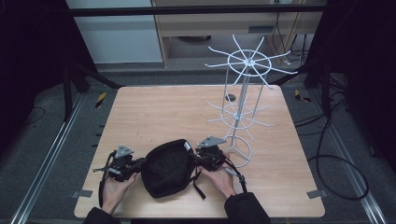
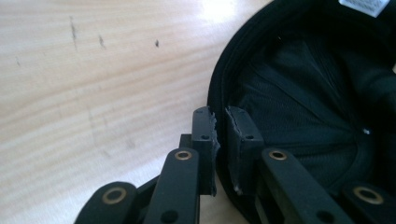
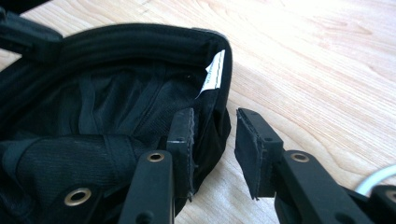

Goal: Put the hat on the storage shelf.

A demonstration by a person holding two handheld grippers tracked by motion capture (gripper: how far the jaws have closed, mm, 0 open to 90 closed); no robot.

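Between the two grippers, at the near edge of the wooden table (image 1: 154,112), a black cap (image 1: 166,169) is laid crown down with its lining exposed. Its rim is pinched by the left gripper (image 2: 220,122), whose jaws are nearly closed with one jaw inside the cap and one outside. The opposite rim is straddled by the right gripper (image 3: 214,125), whose jaws are parted; the inner jaw is pressed against the fabric, while the outer jaw is held clear of it. A white label (image 3: 214,71) is seen just beyond the inner jaw. A white wire rack (image 1: 242,100) is stood beyond the right gripper, its base ring just beside that gripper.
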